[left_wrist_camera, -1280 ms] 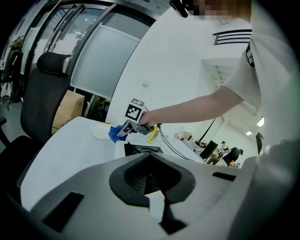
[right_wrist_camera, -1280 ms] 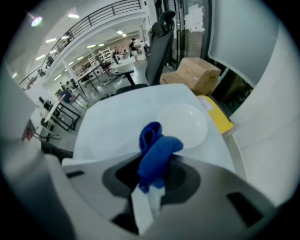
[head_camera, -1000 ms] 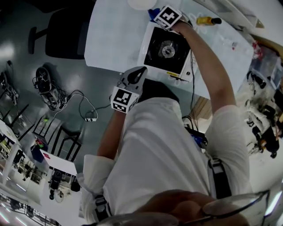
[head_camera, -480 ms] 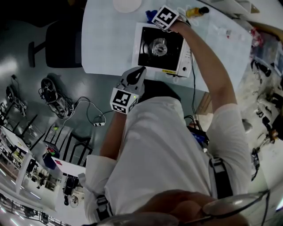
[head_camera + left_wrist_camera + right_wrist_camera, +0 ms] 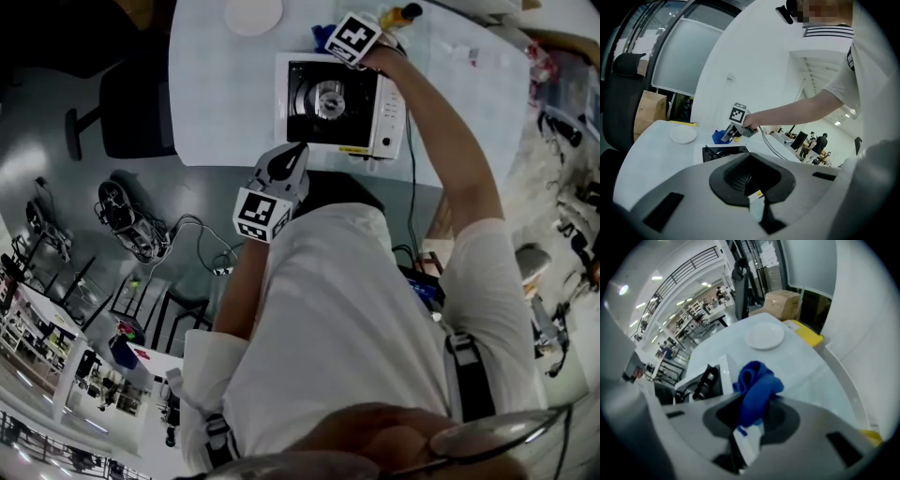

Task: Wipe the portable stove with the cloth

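While beside stove (image 5: 328, 98), cloth (image 5: 757, 387) in gripper (image 5: 751, 434)

The portable stove (image 5: 333, 103) sits on the table (image 5: 216, 94). A plate (image 5: 253, 14) lies on the table behind it, to the left. The cloth (image 5: 322, 34) is at the stove's far edge, between the right gripper's (image 5: 336, 39) jaws. The left gripper (image 5: 292, 159) hangs before the stove, just off the table's near edge. A chair (image 5: 136, 108) stands left of the table.

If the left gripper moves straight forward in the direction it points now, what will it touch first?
Most likely the portable stove: its near edge lies directly ahead of the left gripper, which is shut and empty. Depth is unclear, so the edge of the table might come first.
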{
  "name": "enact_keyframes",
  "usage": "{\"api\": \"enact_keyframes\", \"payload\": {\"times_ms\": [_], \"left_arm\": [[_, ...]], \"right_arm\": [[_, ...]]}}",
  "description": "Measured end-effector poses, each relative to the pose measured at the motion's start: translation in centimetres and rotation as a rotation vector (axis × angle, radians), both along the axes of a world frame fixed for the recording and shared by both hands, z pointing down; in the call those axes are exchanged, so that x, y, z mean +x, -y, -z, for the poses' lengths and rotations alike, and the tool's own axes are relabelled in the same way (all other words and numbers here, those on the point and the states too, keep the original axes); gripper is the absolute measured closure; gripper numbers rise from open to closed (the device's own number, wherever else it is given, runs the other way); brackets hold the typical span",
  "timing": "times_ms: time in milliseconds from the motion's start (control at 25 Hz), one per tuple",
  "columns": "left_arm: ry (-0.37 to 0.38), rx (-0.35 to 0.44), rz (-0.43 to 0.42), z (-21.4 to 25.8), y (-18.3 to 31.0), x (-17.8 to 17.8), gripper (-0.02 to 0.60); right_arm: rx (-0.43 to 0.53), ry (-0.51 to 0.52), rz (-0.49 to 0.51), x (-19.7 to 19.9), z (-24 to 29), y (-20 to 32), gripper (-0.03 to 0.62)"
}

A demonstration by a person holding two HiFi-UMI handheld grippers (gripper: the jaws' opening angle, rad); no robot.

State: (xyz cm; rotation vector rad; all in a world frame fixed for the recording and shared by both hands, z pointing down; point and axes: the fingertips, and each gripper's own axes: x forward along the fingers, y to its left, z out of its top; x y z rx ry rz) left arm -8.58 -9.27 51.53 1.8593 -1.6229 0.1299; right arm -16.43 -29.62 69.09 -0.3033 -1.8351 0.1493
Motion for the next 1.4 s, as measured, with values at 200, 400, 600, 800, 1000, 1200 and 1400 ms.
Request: {"api": "enact_keyframes", "payload": {"times_ms": [200, 400, 600, 800, 1000, 1200, 1400], "left_arm": [[-0.008, -0.001, -0.030, -0.1, 0.8, 1.0, 0.549], [-0.020, -0.002, -0.070, -0.3, 1.5, 2.0, 0.548], [-0.017, -0.001, -0.113, -0.3, 2.0, 2.7, 0.549], [-0.015, -0.004, -0.137, -0.1, 2.0, 3.2, 0.548], [-0.015, -0.007, -0.163, -0.2, 2.3, 3.6, 0.549], [-0.012, -0.002, -0.189, -0.1, 2.7, 4.2, 0.548], [-0.009, -0.003, -0.203, 0.0, 2.6, 4.4, 0.548]], "right_arm": [[0.002, 0.005, -0.037, 1.8, 0.1, 1.0, 0.491], [0.007, 0.001, -0.068, 3.4, 0.3, 2.2, 0.491], [0.002, -0.012, -0.101, 5.2, 0.2, 3.1, 0.491], [0.014, -0.013, -0.123, 6.7, 0.5, 3.9, 0.493], [-0.005, -0.019, -0.148, 8.2, 0.7, 4.2, 0.493], [0.029, -0.020, -0.175, 9.9, 0.5, 5.8, 0.493], [0.017, -0.020, -0.192, 11.3, 0.8, 6.3, 0.493]]}}
